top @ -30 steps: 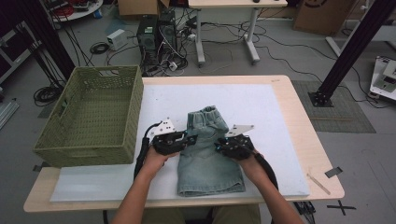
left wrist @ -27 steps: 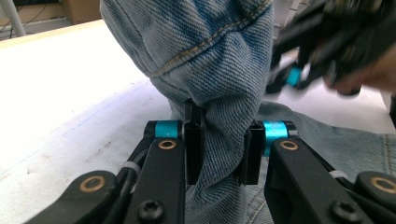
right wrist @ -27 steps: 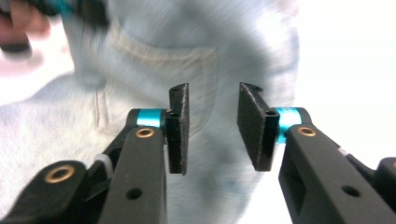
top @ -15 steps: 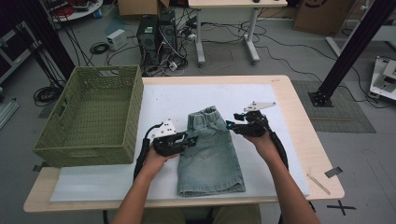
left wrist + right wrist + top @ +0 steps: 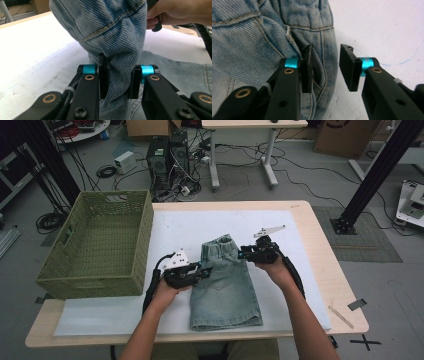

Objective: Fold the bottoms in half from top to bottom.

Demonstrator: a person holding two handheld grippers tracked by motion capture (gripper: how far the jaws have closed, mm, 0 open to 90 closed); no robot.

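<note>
From the high view, a pair of denim shorts (image 5: 225,282) lies on the white sheet (image 5: 200,227) that covers the table (image 5: 325,270), just right of the green woven basket (image 5: 97,245). The left gripper (image 5: 202,270) sits at the shorts' left edge, near the middle of their length. The right gripper (image 5: 242,254) is at the right side of the waistband, its jaws pointing in toward the cloth.

In the left gripper view, the left gripper (image 5: 117,82) pinches a raised fold of the denim (image 5: 117,37); both pads press into the cloth, which bulges up above them.

In the right gripper view, the right gripper (image 5: 325,66) has just been closing, yet its jaws stand apart. The seamed edge of the shorts (image 5: 317,37) lies between them, one pad against the denim and the other clear of it over the white sheet (image 5: 382,27), so nothing is clamped.
</note>
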